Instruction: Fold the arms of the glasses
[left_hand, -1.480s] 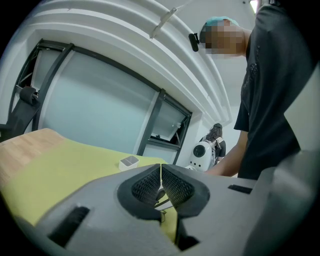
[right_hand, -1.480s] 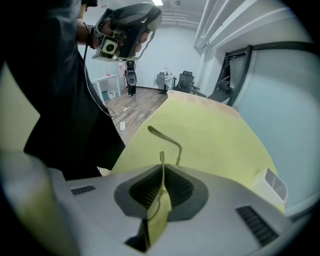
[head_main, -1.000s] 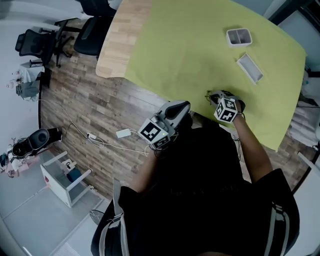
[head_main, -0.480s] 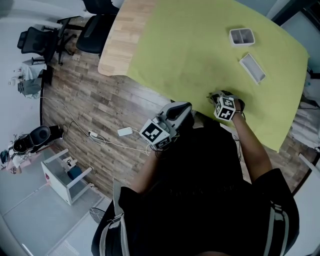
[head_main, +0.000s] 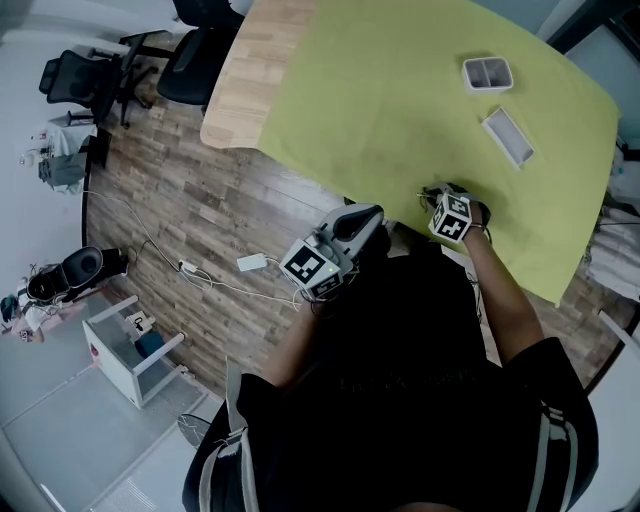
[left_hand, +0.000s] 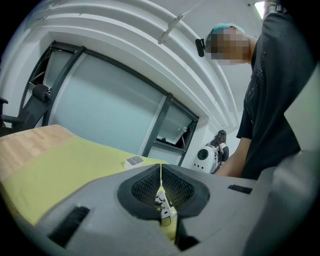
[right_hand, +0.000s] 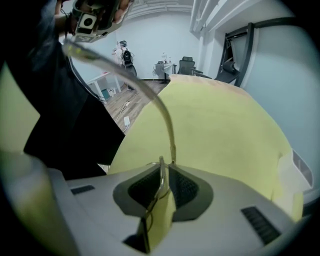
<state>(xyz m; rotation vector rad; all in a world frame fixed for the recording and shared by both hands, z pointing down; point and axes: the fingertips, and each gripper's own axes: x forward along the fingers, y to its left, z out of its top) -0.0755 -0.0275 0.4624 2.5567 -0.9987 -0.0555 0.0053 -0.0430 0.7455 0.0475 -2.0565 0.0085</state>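
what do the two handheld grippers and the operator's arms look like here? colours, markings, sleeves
The left gripper and right gripper match: light grey moulded shells, with black ribbed pads lining the fingers. Each carries a cube covered in black-and-white square markers. The person wears a black short-sleeved top, so the forearms are uncovered.

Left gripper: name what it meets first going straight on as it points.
Probably nothing close: the left gripper, tongs shut, points over the yellow-green tablecloth; the small white tray lies left of its line, depth unclear.
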